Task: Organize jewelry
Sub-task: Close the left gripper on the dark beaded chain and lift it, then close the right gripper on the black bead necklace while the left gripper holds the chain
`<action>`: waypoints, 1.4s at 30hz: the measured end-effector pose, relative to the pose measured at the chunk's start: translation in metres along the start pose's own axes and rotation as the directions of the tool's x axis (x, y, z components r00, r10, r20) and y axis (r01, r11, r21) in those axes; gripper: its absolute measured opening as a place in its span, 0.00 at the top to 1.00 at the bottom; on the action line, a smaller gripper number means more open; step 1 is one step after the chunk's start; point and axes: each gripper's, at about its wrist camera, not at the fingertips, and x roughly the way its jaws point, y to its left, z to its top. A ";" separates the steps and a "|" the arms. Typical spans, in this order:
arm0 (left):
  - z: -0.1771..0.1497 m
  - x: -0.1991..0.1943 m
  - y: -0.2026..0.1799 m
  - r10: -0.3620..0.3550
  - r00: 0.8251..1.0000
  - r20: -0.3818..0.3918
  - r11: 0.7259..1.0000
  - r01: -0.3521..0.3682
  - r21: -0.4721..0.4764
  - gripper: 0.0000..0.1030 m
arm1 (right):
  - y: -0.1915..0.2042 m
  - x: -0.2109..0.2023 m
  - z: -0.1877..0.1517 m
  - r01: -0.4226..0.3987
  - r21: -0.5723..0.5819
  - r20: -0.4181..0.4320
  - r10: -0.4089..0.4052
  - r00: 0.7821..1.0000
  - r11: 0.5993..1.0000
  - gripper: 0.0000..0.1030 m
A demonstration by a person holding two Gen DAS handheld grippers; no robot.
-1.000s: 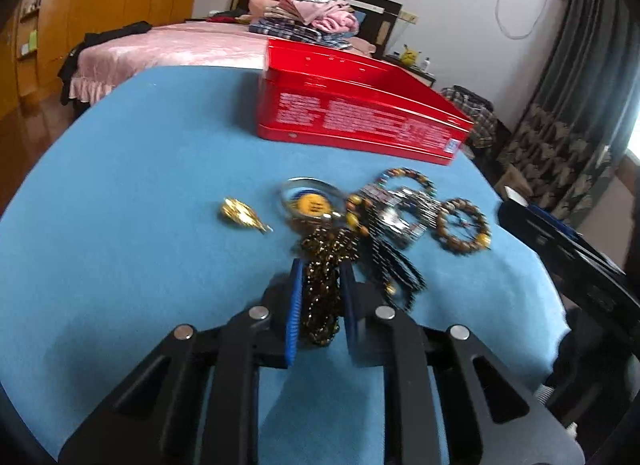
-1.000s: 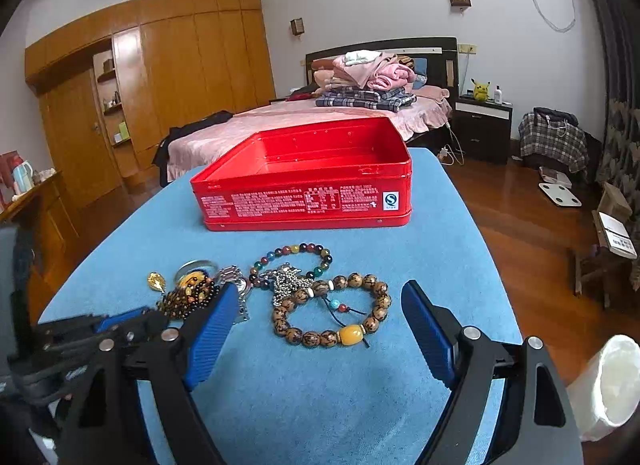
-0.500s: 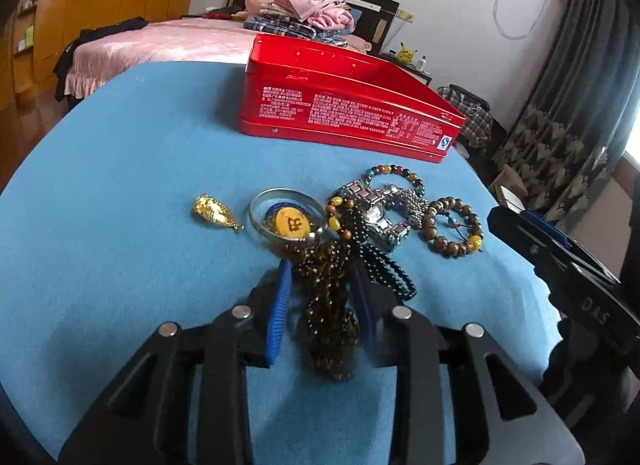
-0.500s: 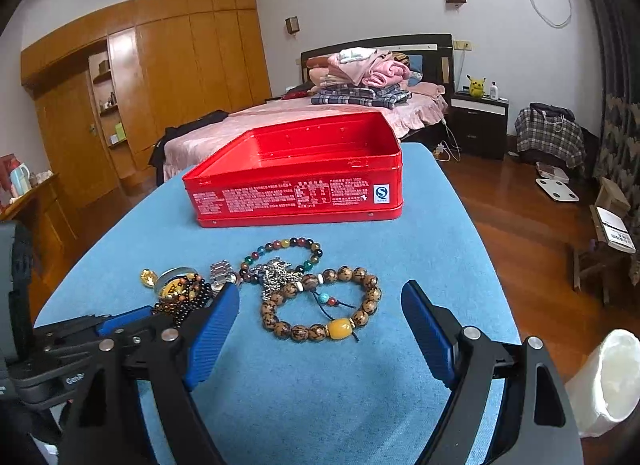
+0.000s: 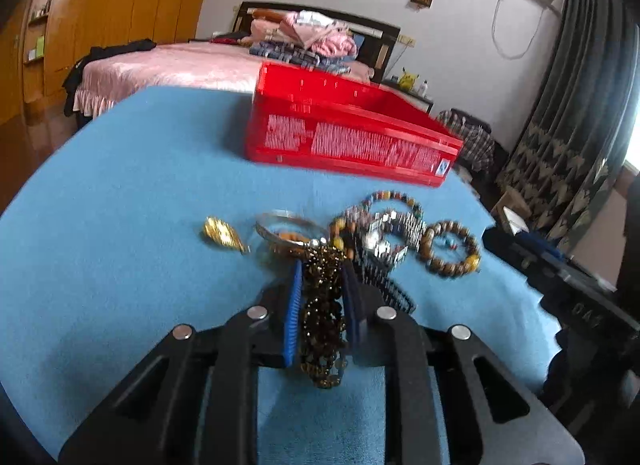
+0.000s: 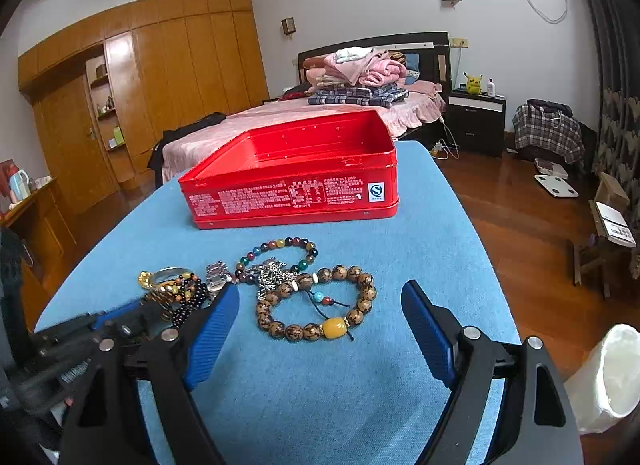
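Observation:
My left gripper (image 5: 322,269) is shut on a dark brown-and-gold bead string (image 5: 322,325), which hangs between its blue pads just above the blue tablecloth (image 5: 140,225). Beyond it lies the pile of jewelry: a gold pendant (image 5: 222,231), a silver bangle (image 5: 280,221), a metal watch (image 5: 384,241) and a wooden bead bracelet (image 5: 452,265). The open red tin (image 6: 292,189) stands farther back, with nothing visible inside. My right gripper (image 6: 320,297) is open, low over the cloth, with the wooden bead bracelet (image 6: 316,331) lying between its fingers, untouched. A multicoloured bead bracelet (image 6: 280,244) lies behind that.
The table's right edge drops to a wooden floor (image 6: 520,205). A white bag-lined bin (image 6: 608,377) stands beside the table at lower right. A bed (image 6: 300,121) with folded clothes lies behind the table, and wardrobes (image 6: 140,97) line the left wall.
The left jaws widened a little around the brown bead string, then shut on it again, and the left view tilted slightly. The right gripper kept still and open.

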 end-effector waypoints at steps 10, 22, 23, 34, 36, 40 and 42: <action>0.012 -0.023 0.011 0.014 0.999 0.044 1.000 -0.014 -0.012 0.83 | 0.006 0.000 0.001 -0.012 -0.010 -0.006 0.012 1.000 1.000 0.21; 0.000 -0.041 0.042 0.108 0.993 0.049 0.994 -0.107 -0.016 0.83 | 0.052 0.006 -0.007 -0.134 -0.061 -0.059 0.130 0.990 0.989 0.29; -0.001 -0.042 0.043 0.110 0.993 0.052 0.994 -0.109 -0.016 0.83 | 0.056 0.006 -0.009 -0.144 -0.064 -0.067 0.139 0.988 0.988 0.34; -0.006 -0.043 0.048 0.098 0.993 0.071 0.995 -0.097 -0.011 0.83 | 0.089 0.034 -0.022 -0.187 -0.072 -0.174 0.172 0.970 0.980 0.54; -0.005 -0.043 0.049 0.091 0.993 0.071 0.996 -0.090 -0.016 0.83 | 0.092 0.040 -0.022 -0.170 -0.072 -0.186 0.155 0.970 0.983 0.54; -0.005 -0.041 0.048 0.079 0.994 0.069 0.997 -0.078 -0.018 0.83 | 0.096 0.048 -0.017 -0.151 -0.079 -0.209 0.132 0.969 0.985 0.54; -0.006 -0.041 0.049 0.073 0.995 0.067 0.997 -0.072 -0.020 0.83 | 0.098 0.051 -0.016 -0.145 -0.086 -0.218 0.123 0.968 0.986 0.54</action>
